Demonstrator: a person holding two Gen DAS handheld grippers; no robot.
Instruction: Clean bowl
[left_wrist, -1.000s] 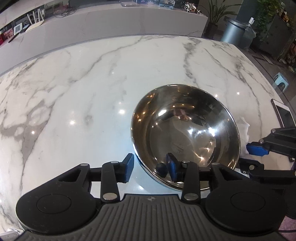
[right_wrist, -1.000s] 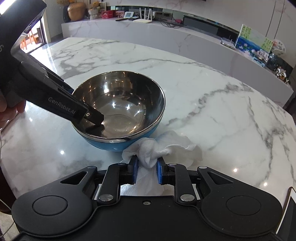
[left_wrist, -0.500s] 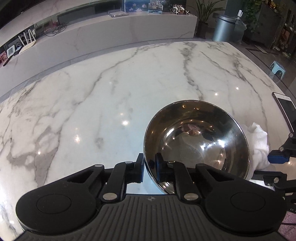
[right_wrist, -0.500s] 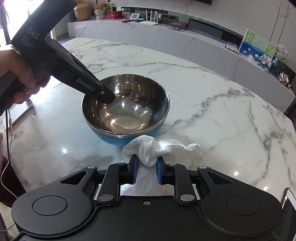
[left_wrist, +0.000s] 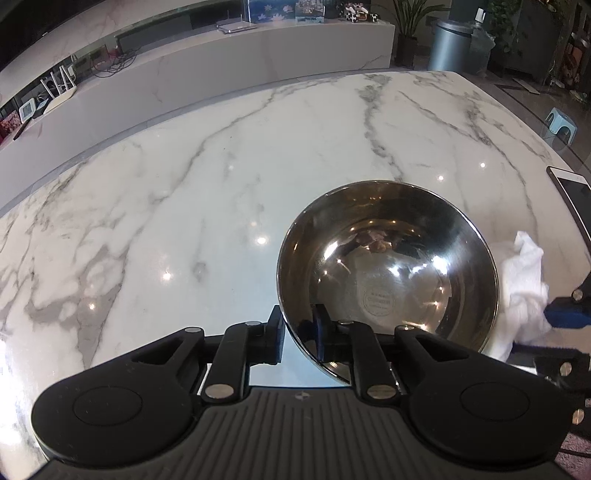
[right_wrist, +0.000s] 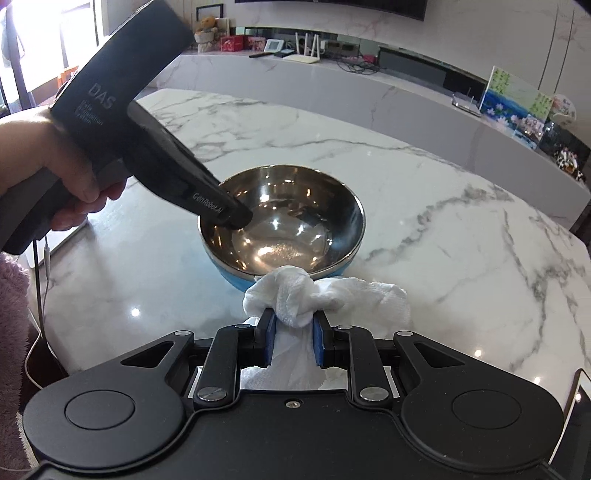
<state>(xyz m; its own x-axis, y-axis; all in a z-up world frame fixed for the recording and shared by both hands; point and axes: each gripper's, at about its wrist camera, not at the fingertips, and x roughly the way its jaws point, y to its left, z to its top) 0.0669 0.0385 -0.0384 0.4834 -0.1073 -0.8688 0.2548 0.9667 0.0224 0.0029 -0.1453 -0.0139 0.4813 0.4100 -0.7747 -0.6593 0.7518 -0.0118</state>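
Observation:
A steel bowl (left_wrist: 388, 280) with a blue outside (right_wrist: 236, 282) stands on the marble table. My left gripper (left_wrist: 299, 334) is shut on the bowl's near rim, one finger inside and one outside; it also shows in the right wrist view (right_wrist: 229, 218). My right gripper (right_wrist: 293, 334) is shut on a crumpled white cloth (right_wrist: 317, 295), held just in front of the bowl's rim, outside it. The cloth also shows in the left wrist view (left_wrist: 524, 288), right of the bowl.
The white marble table (left_wrist: 184, 206) spreads around the bowl. A phone (left_wrist: 572, 195) lies near its right edge. A long marble counter (right_wrist: 369, 96) with small items stands behind. A bin (left_wrist: 448, 46) and a stool (left_wrist: 561, 125) stand on the floor beyond.
My left gripper closed on the bowl's rim and has lifted back a little. My right gripper with the cloth has risen and come closer to the bowl's rim.

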